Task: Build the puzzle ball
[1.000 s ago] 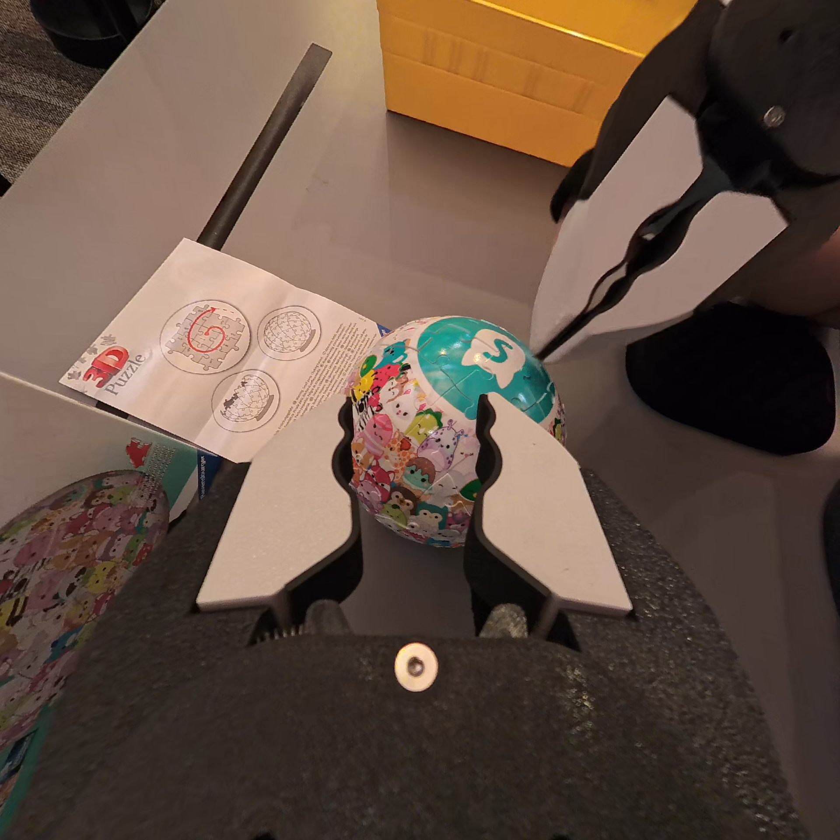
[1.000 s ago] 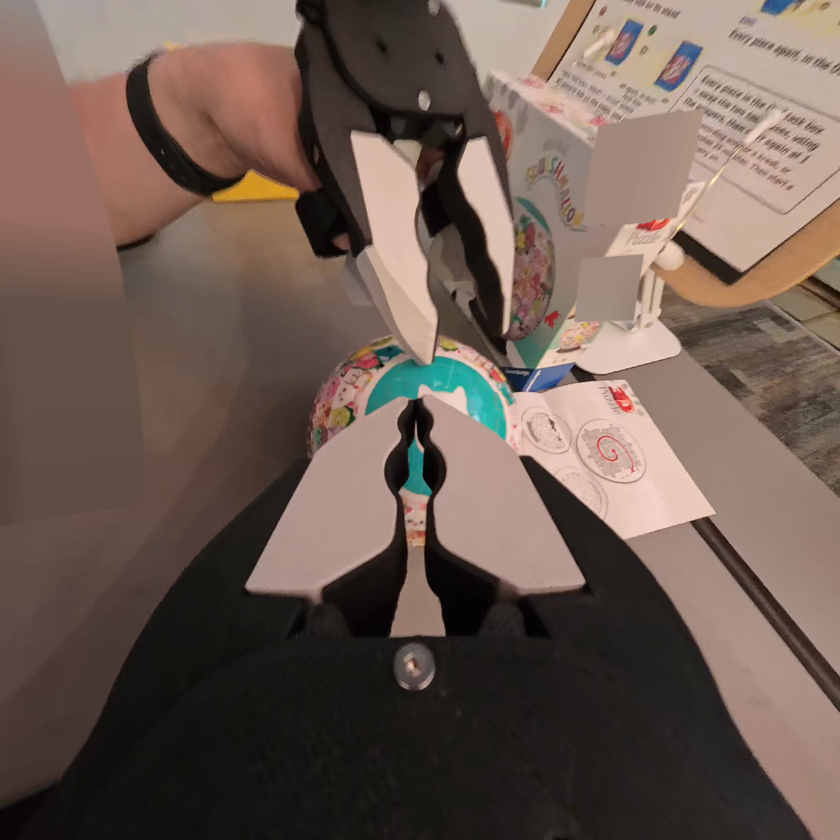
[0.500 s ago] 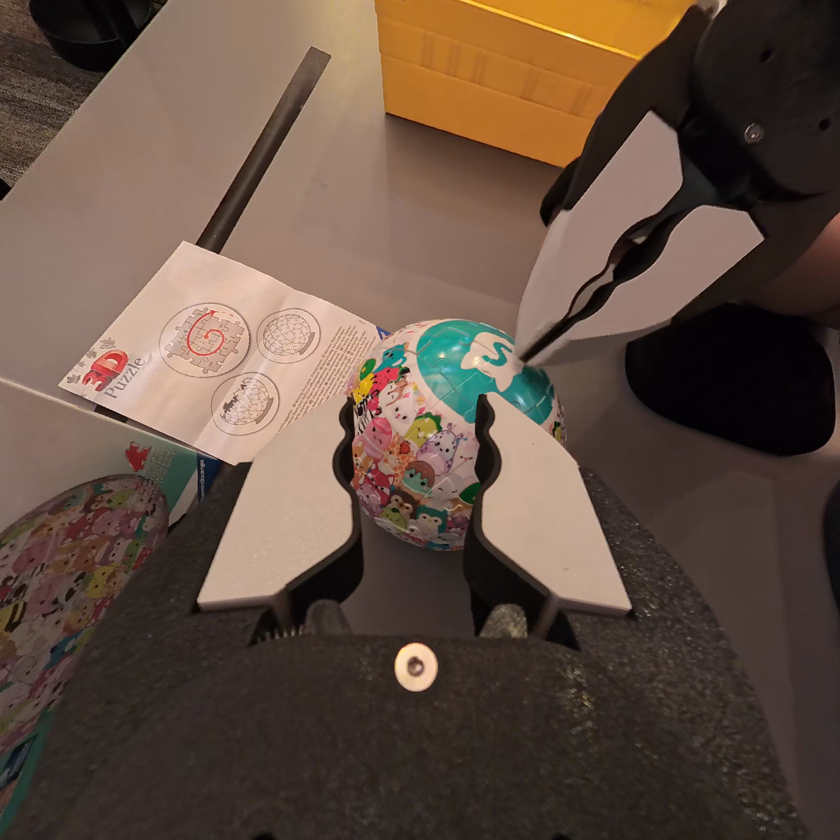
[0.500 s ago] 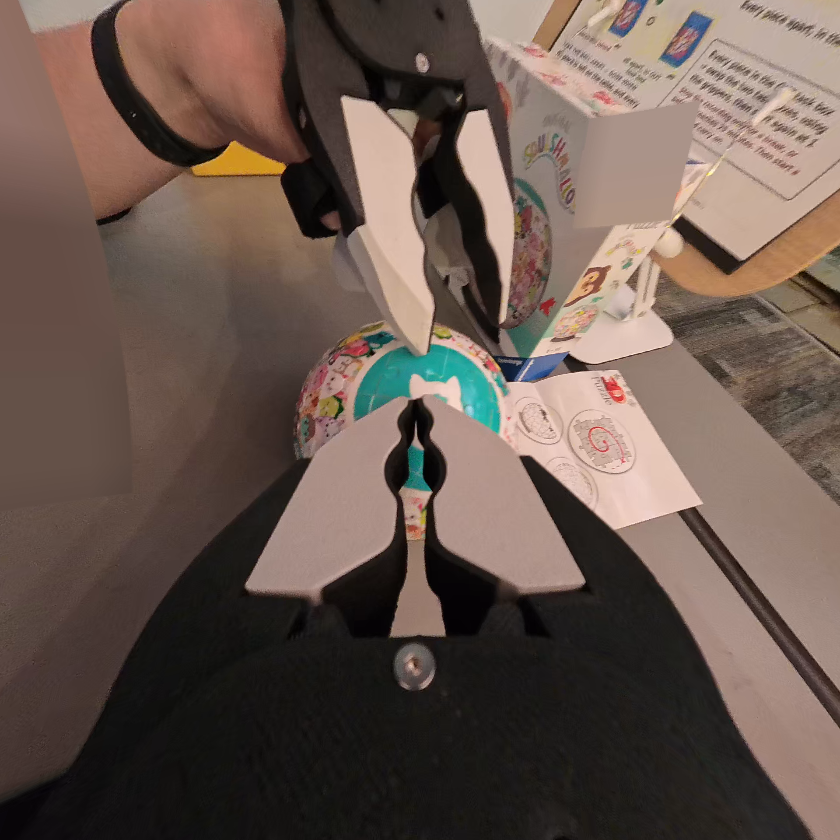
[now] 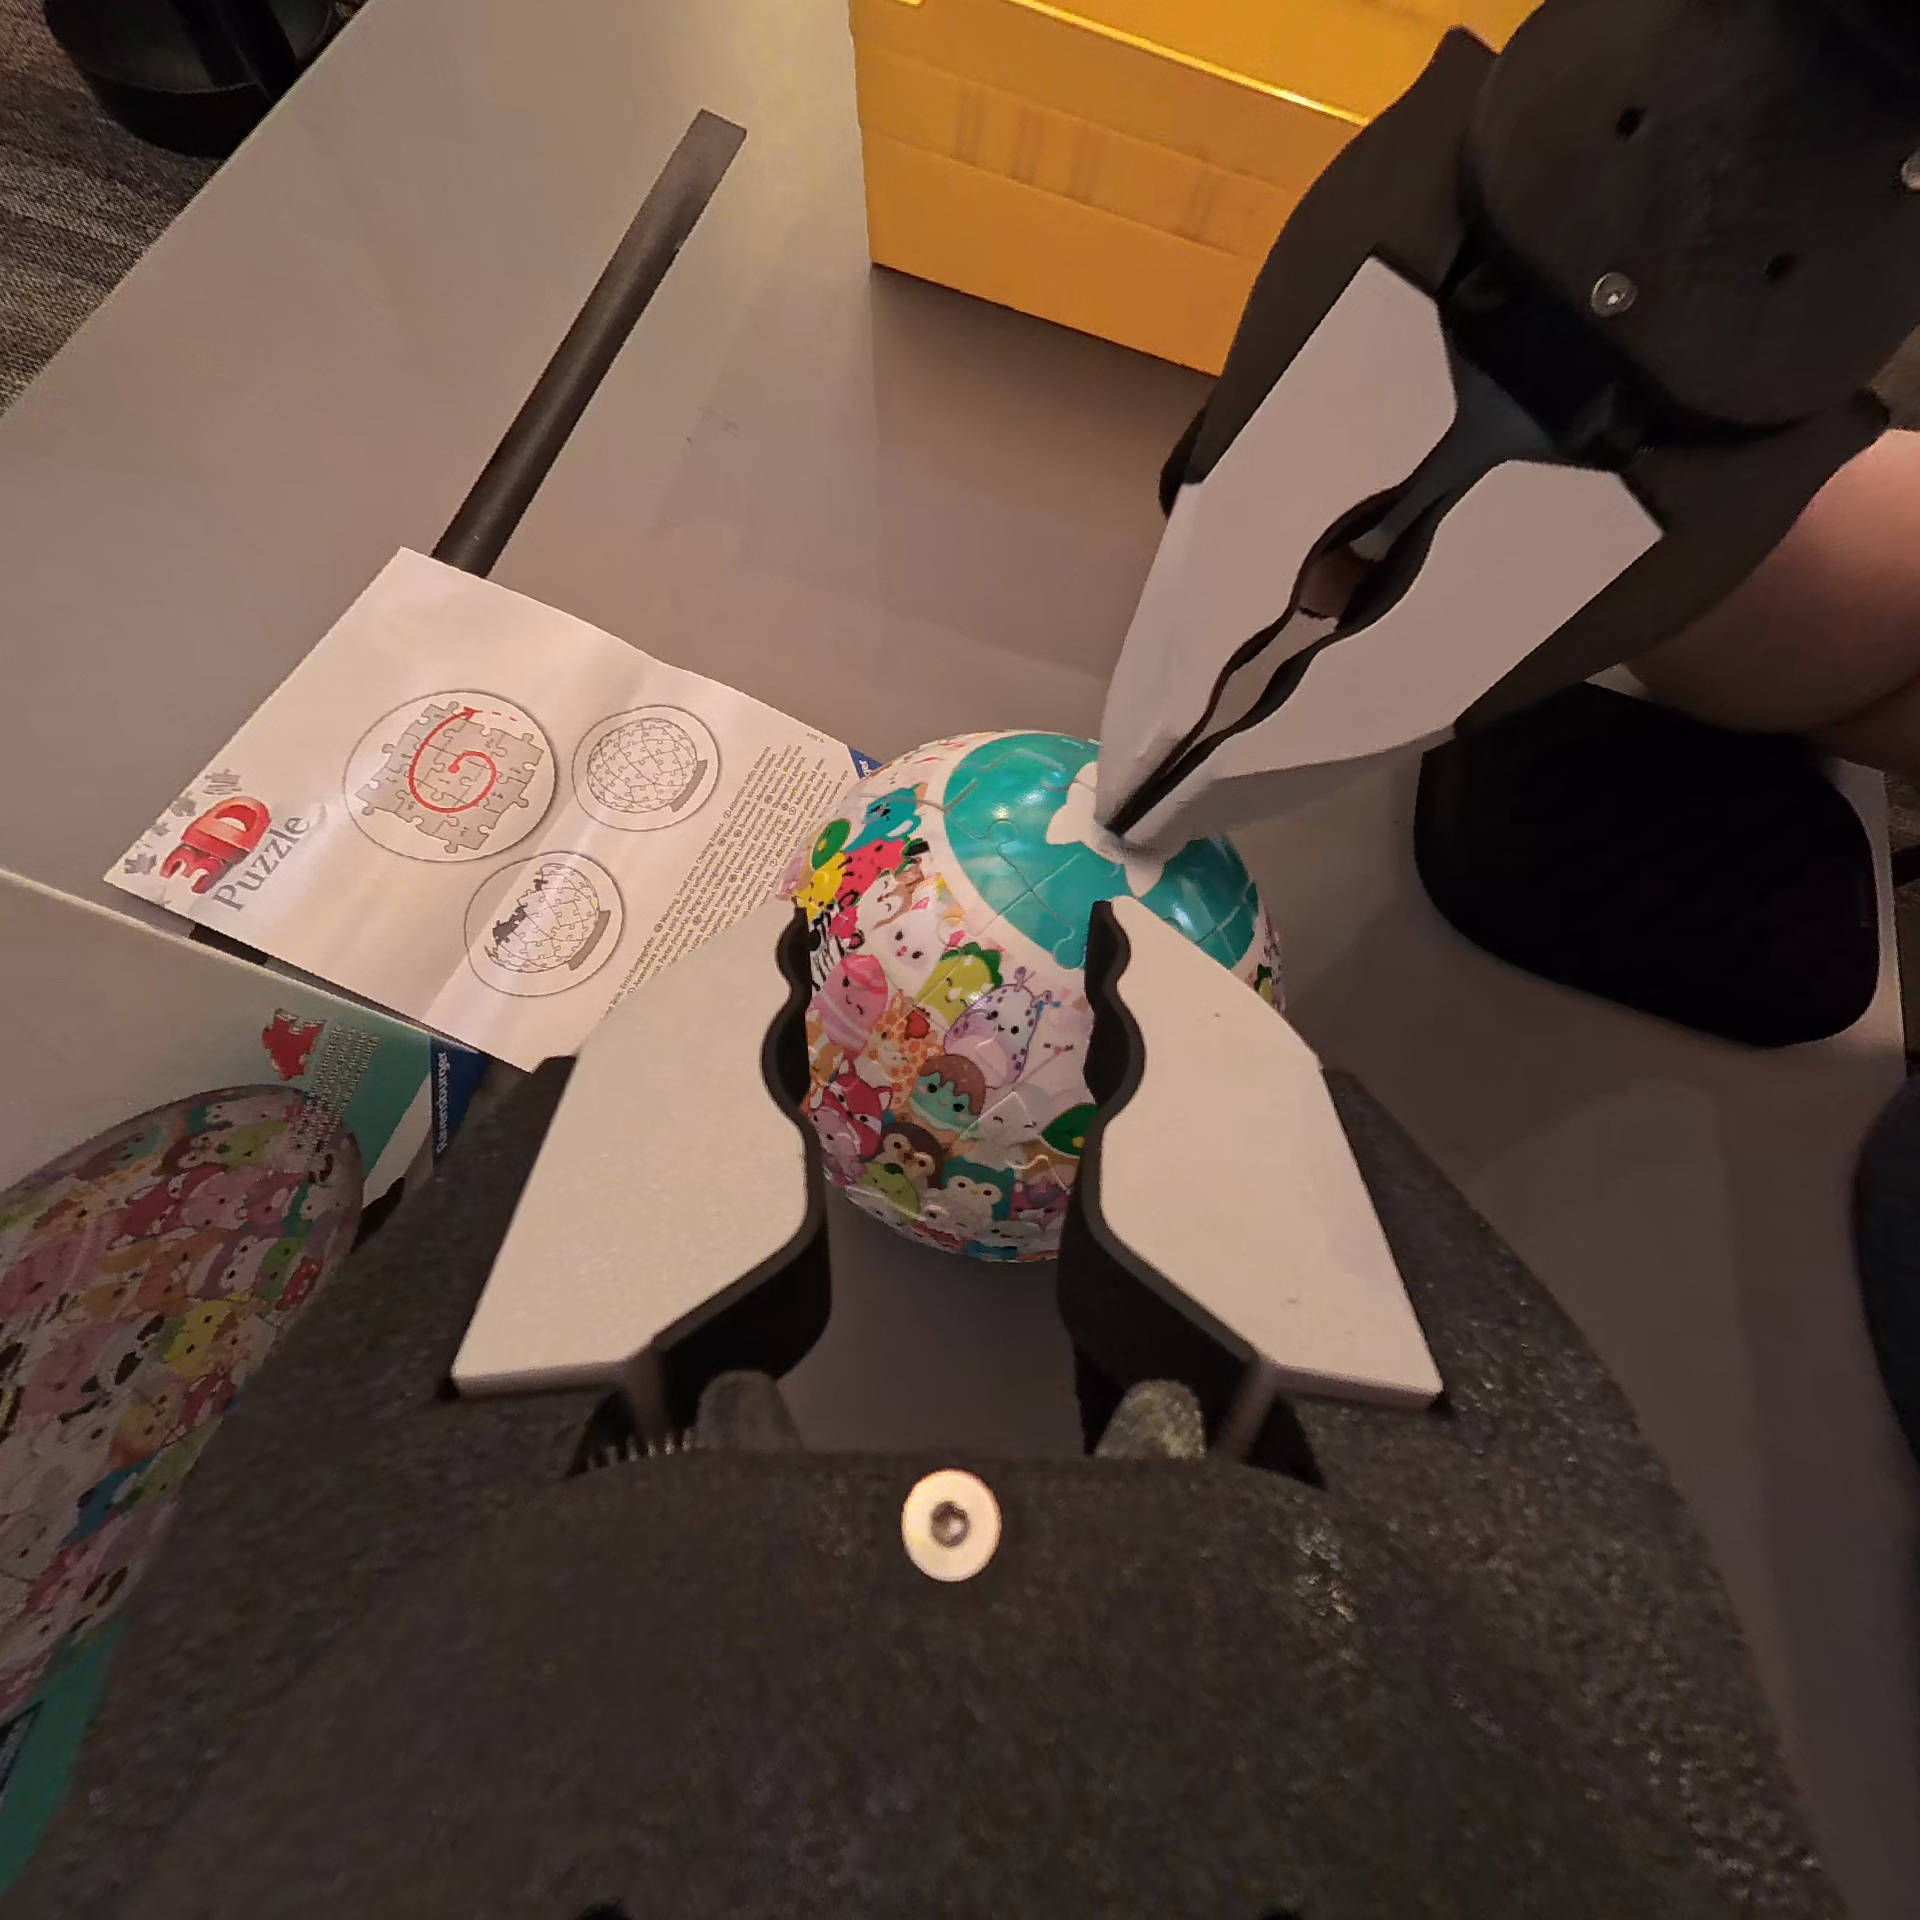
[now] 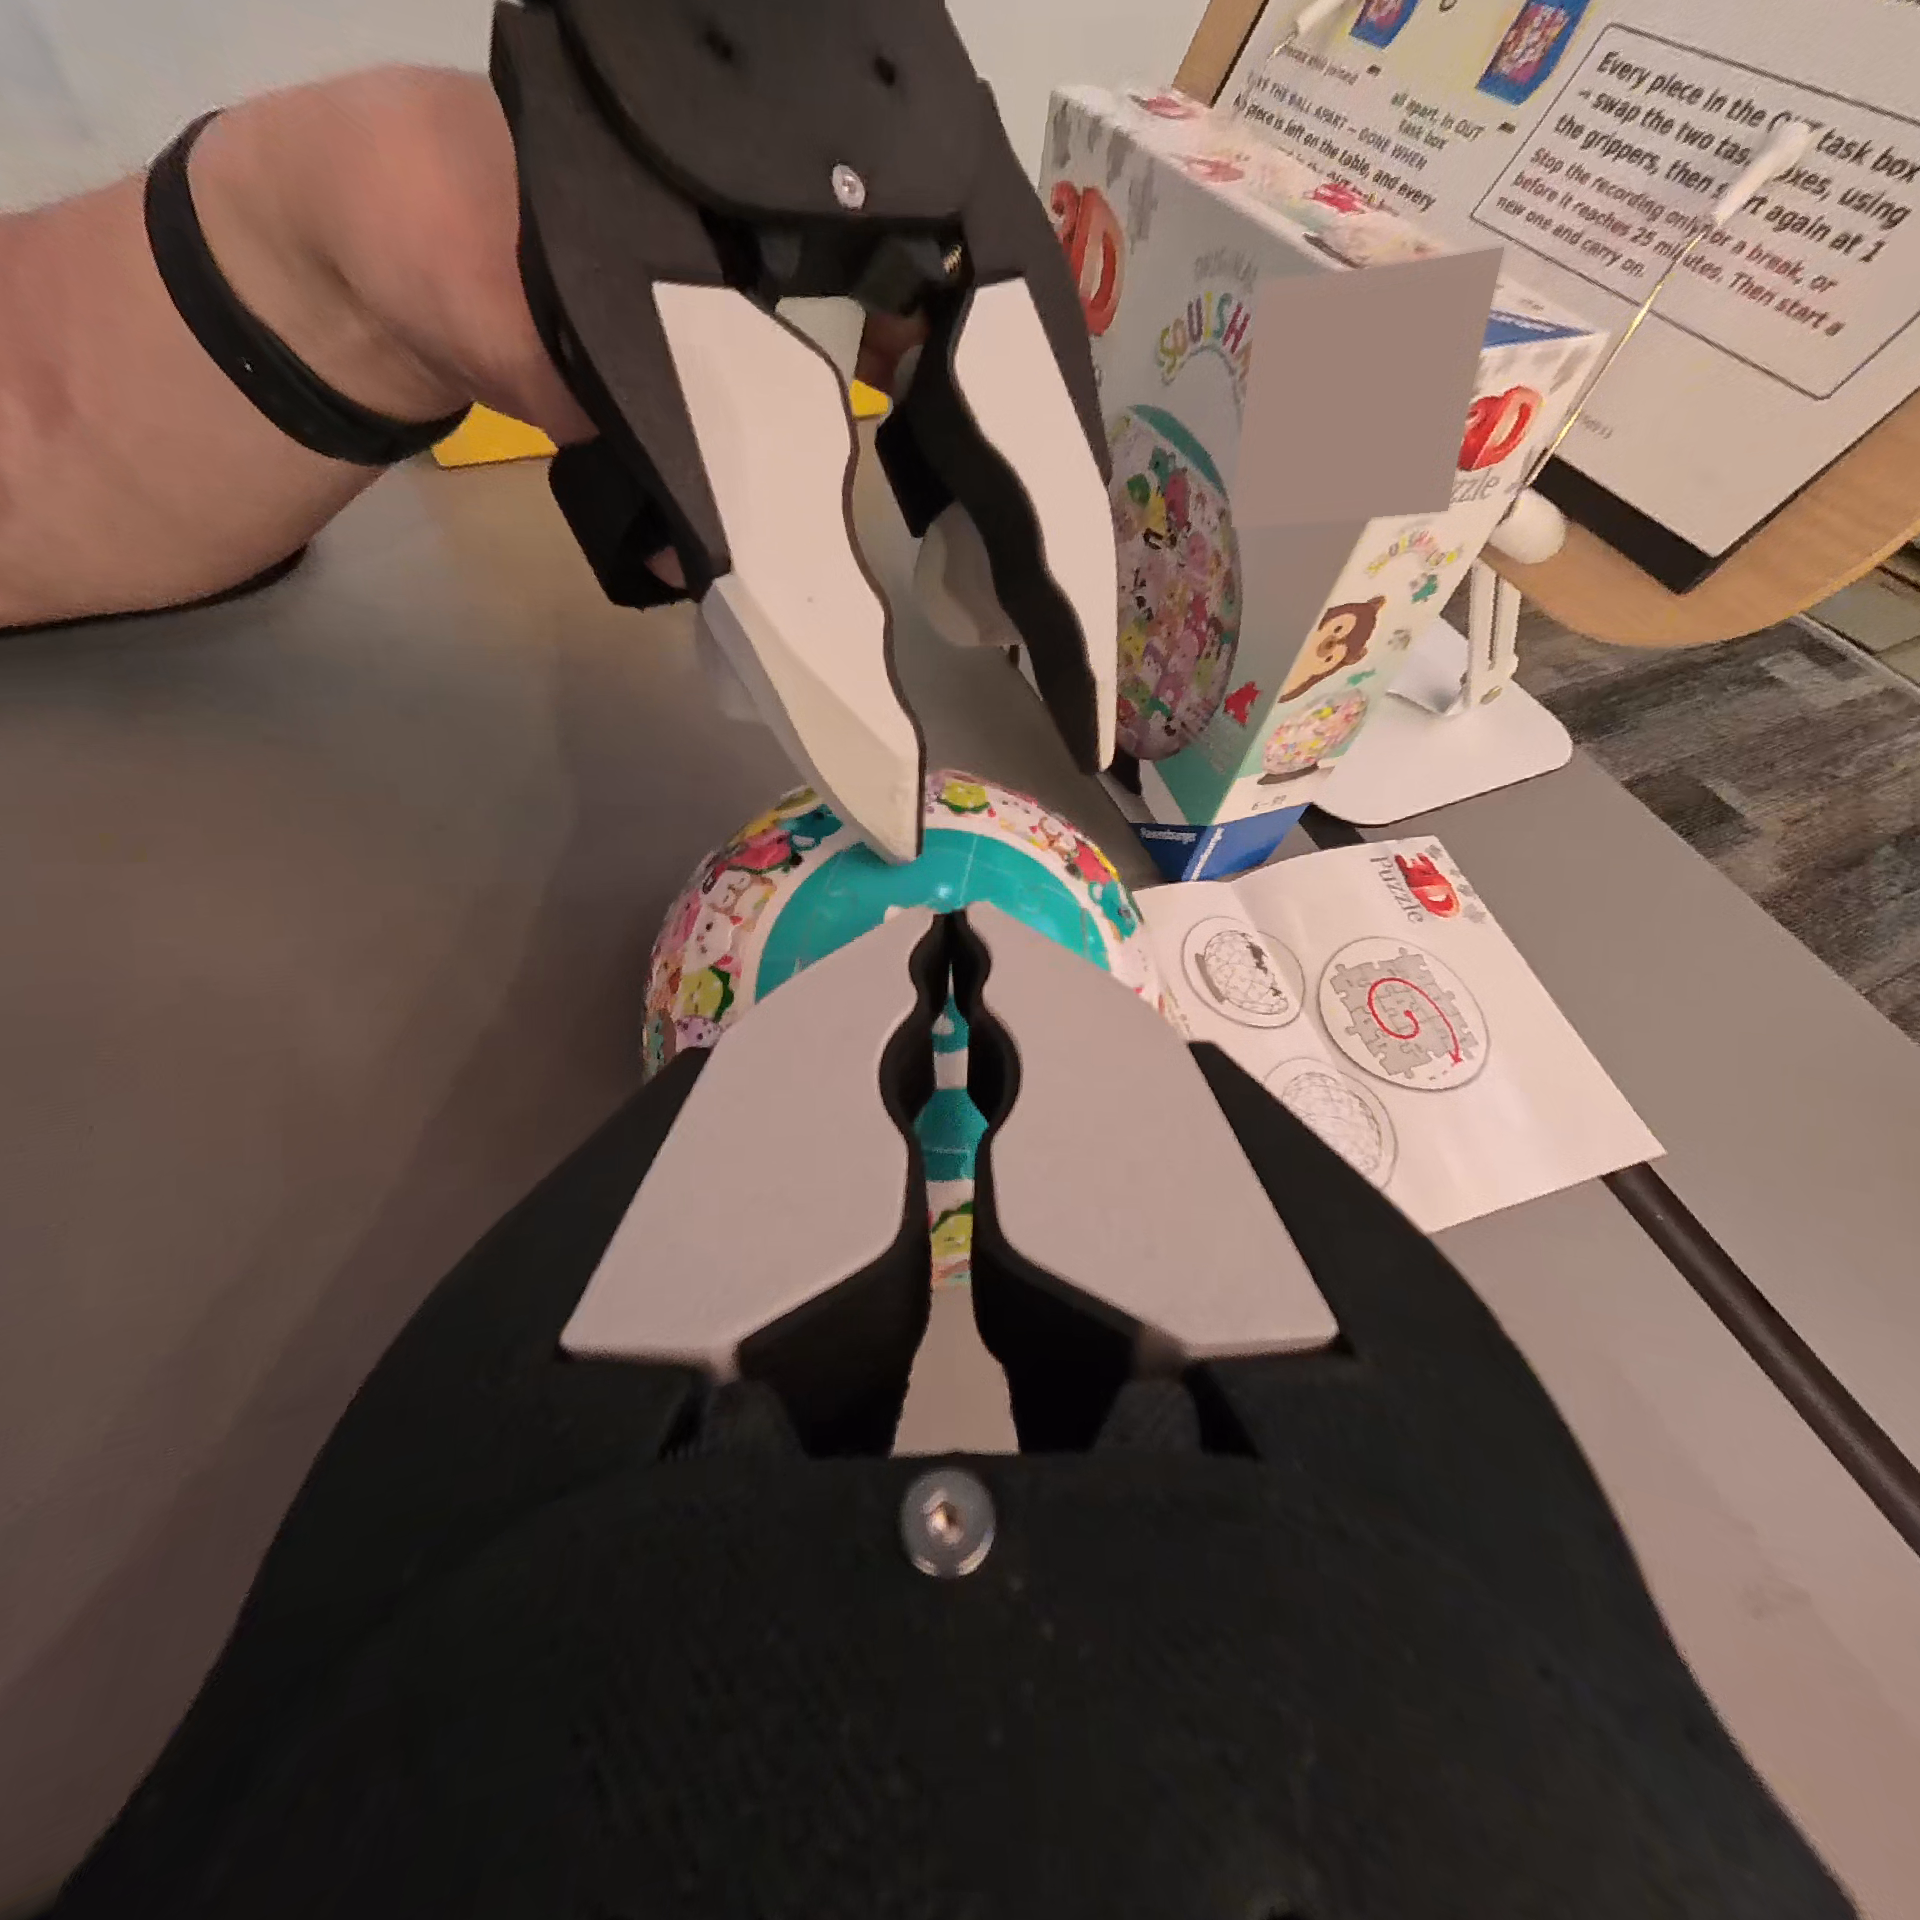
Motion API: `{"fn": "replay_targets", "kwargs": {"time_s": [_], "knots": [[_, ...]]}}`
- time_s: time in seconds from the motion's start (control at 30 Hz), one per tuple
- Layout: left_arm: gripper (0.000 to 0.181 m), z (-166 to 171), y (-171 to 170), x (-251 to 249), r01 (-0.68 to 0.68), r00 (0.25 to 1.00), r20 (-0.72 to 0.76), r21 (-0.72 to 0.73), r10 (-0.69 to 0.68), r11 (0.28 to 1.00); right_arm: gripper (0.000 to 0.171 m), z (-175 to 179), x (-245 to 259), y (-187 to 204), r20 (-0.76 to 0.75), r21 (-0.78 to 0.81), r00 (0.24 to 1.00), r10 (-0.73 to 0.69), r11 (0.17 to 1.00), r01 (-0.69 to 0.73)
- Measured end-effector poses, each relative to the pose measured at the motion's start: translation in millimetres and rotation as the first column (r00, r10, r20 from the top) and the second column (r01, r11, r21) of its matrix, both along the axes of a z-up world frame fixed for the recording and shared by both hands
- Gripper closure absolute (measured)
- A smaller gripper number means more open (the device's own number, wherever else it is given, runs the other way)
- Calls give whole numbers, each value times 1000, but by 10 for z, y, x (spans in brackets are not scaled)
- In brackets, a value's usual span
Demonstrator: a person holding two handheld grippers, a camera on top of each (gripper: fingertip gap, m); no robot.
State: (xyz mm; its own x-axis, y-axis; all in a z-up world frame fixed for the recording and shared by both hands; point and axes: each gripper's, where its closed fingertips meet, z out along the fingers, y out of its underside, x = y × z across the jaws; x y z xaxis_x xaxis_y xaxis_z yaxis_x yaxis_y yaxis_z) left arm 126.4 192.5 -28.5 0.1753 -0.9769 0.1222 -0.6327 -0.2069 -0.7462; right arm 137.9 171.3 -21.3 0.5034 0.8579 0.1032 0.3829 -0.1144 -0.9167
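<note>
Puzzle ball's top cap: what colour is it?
Teal with a white shape, on the puzzle ball; the left wrist view shows it best.

I'm working at a data-recording station in an office-like room. My grey table (image 5: 395, 343) stands on dark carpet (image 6: 1756, 665). A printed instruction board (image 6: 1704, 239) leans in a wooden frame at the table's edge, beside a white stand (image 6: 1475, 717). A yellow box (image 5: 1049, 177), the puzzle box (image 6: 1236, 499) and its leaflet (image 5: 468, 800) lie on the table.
</note>
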Motion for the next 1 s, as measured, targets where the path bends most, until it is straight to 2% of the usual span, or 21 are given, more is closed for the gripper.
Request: {"fn": "replay_targets", "kwargs": {"time_s": [0.1,0.2,0.3,0.5,0.7,0.9,1.0], "knots": [[130,-1,-1,0,0,1000,0,0,0,1000,170,129,31,24,-16,79,1000,-25,997,26],[130,-1,-1,2,0,1000,1,-3,0,1000,170,148,13,12,-29,63,999,-16,998,18],[131,-1,-6,4,0,1000,-1,0,0,1000,169,-23,-6,21,15,6,1000,-5,1000,5],[130,-3,-8,4,2,1000,5,-8,-2,1000,170,147,36,2,-31,40,999,-19,999,20],[131,-4,-10,12,4,1000,9,-8,-4,1000,170,-13,-6,12,30,11,999,-10,1000,10],[132,-3,-8,14,4,1000,11,-9,-4,1000,170,-5,-16,-1,0,-22,1000,2,1000,-2],[132,-3,-9,15,5,1000,12,-7,-5,1000,170,31,-4,19,-10,17,1000,-14,1000,14]]}}
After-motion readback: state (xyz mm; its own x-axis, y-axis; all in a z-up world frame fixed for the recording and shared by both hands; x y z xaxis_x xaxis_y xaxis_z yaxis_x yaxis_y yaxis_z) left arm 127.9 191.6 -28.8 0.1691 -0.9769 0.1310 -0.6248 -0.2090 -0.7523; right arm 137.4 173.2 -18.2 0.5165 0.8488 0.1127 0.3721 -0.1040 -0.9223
